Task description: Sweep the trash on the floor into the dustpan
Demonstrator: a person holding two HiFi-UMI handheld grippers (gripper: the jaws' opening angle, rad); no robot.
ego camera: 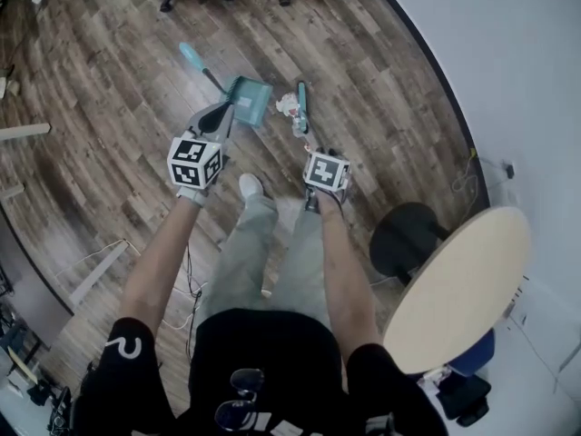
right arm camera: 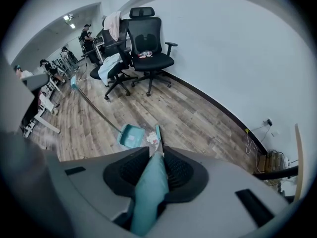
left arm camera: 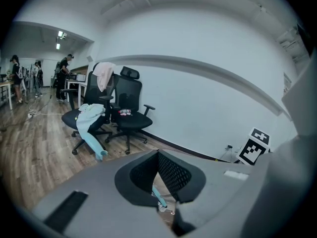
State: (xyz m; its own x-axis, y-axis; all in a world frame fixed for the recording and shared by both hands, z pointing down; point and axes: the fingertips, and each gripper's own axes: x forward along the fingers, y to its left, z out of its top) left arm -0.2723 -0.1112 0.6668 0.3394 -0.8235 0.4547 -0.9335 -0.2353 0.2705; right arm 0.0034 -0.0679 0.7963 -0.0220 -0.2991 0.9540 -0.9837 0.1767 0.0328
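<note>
office chairs (right arm camera: 151, 58), round table (ego camera: 458, 289), black stool (ego camera: 406, 239)

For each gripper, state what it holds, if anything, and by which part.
The right gripper is shut on the broom, gripping the teal grip at the top of its handle. The left gripper holds nothing; its jaws are together and empty.

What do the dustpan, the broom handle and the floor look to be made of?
Dustpan: probably plastic, uniform matte teal moulding.
Broom handle: teal plastic-looking sleeve, smooth with soft sheen.
Floor: wood or wood-look laminate, grained brown planks with visible seams.
</note>
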